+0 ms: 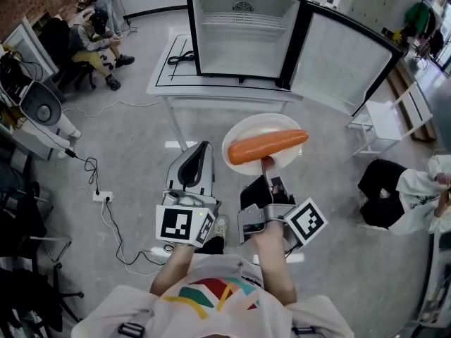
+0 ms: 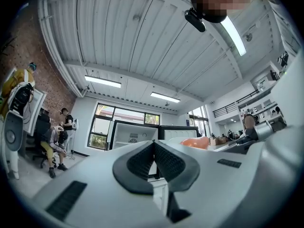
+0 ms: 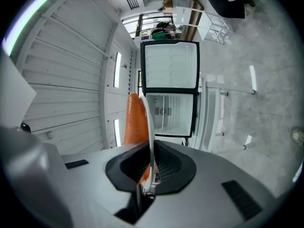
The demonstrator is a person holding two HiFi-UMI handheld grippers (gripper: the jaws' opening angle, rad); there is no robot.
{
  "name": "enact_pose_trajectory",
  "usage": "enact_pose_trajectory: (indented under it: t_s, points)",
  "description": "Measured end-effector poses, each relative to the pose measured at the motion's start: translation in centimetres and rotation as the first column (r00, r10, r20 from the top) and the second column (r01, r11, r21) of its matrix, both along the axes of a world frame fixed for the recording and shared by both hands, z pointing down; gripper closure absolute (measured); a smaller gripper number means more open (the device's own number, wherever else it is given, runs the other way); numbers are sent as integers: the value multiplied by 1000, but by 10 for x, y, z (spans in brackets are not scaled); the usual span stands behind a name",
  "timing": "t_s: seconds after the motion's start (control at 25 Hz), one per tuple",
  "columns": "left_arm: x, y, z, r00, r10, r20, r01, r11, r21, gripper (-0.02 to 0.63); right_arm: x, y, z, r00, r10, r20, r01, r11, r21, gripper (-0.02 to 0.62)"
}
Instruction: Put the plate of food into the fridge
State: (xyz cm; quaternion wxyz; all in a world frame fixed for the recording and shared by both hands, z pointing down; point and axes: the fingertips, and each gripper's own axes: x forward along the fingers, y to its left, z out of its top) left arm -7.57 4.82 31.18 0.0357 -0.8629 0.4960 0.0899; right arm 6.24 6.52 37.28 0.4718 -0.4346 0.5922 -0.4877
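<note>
A small fridge stands open on a white table, its door swung out to the right and its inside bare. My right gripper is shut on the near rim of a white plate bearing an orange carrot-like food, held in the air short of the table. In the right gripper view the plate shows edge-on between the pads, with the food beside it and the fridge straight ahead. My left gripper is shut and holds nothing, left of the plate; its jaws face the fridge.
A black cable lies on the table left of the fridge. Seated people are at the far left, another person crouches at the right near a white chair. A power strip and cords lie on the floor.
</note>
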Motion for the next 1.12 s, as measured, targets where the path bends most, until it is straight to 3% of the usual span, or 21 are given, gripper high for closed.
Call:
enact_pose_trajectory:
  t_s: [0.32,0.8,1.12]
  points:
    - [-3,-73,1,999,39,2,-39,999,-3,600,-4,-68,-4,999,35,-12,-35,999,3,571]
    - [-35,-158,-3,999,16,-30,-16,1000,2,600,-19,-162,-1,1000,20,-9,-20,1000,-8,572]
    - [-22,-198,2,999,33,-41,-34,999,-18,600,-9,-201,7,1000,15,-13,-15,999,-38,572]
